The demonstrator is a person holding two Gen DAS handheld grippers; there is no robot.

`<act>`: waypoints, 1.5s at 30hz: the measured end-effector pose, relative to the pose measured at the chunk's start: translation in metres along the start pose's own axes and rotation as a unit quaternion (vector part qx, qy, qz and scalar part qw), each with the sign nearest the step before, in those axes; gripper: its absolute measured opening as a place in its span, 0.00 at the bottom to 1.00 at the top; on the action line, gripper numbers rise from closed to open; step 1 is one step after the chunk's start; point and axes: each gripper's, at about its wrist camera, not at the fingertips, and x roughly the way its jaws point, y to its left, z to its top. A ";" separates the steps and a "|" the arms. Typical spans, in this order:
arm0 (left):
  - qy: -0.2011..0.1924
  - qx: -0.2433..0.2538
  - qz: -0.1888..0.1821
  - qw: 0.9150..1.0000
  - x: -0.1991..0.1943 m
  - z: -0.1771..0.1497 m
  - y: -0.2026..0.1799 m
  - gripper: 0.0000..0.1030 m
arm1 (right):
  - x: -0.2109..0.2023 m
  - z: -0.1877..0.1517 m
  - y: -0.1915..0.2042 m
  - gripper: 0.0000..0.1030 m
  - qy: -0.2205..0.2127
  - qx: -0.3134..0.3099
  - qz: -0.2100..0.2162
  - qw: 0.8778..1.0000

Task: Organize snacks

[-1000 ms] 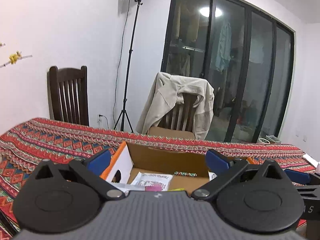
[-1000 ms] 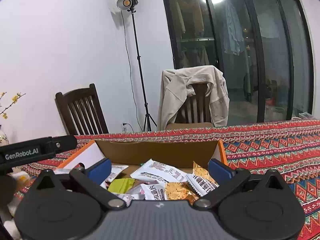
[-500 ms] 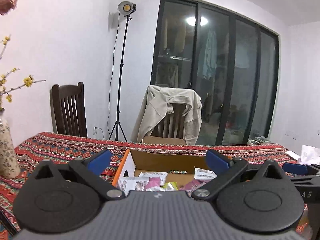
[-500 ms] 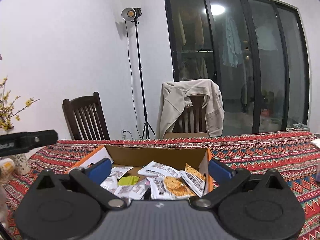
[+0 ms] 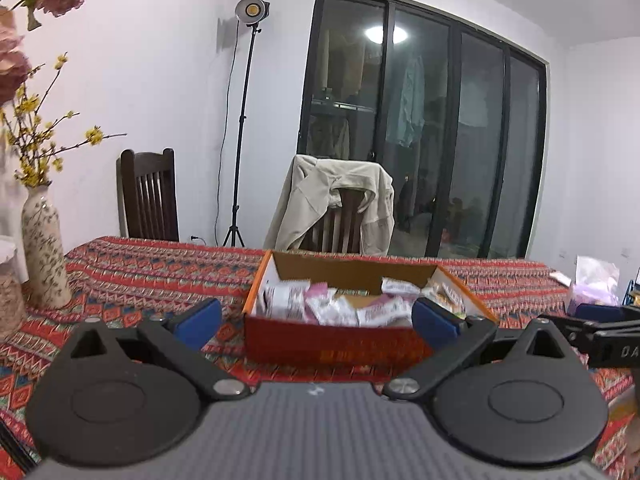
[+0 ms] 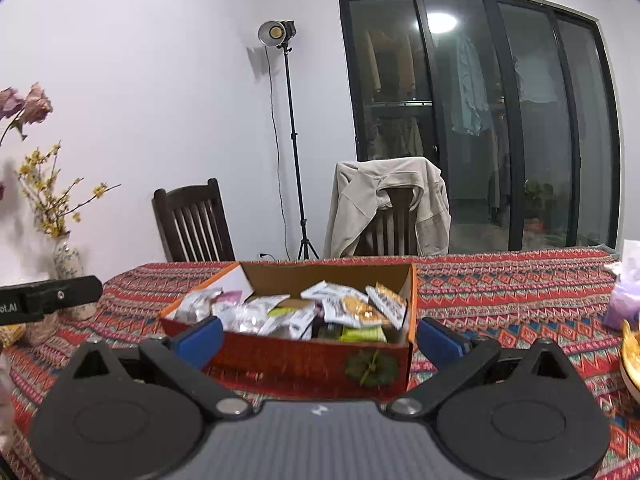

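Observation:
An open red-orange cardboard box stands on the patterned tablecloth, filled with several snack packets in white, pink, green and orange wrappers. My left gripper is open with nothing between its blue-tipped fingers, held back from the box's near wall. My right gripper is open too and empty, just short of the box front. The right gripper's tip shows at the right edge of the left wrist view, and the left gripper's body at the left edge of the right wrist view.
A vase with yellow twigs stands at the table's left. A purple bag and a yellow dish edge sit at the right. Two wooden chairs, one draped with a beige jacket, and a lamp stand are behind.
Both grippers have pulled back and risen from over the box; its whole front wall and more of the table now show. Both stayed open and empty.

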 end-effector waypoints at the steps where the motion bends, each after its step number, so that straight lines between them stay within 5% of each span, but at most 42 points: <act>1: 0.002 0.002 0.002 1.000 -0.003 -0.005 0.000 1.00 | -0.004 -0.003 0.001 1.00 0.002 0.001 0.001 1.000; 19: 0.069 -0.003 -0.006 0.998 -0.012 -0.057 0.004 1.00 | -0.019 -0.060 -0.001 1.00 0.065 0.036 0.001 0.997; 45: 0.081 -0.004 -0.008 0.997 -0.013 -0.063 0.003 1.00 | -0.015 -0.066 0.002 1.00 0.080 0.037 0.005 0.996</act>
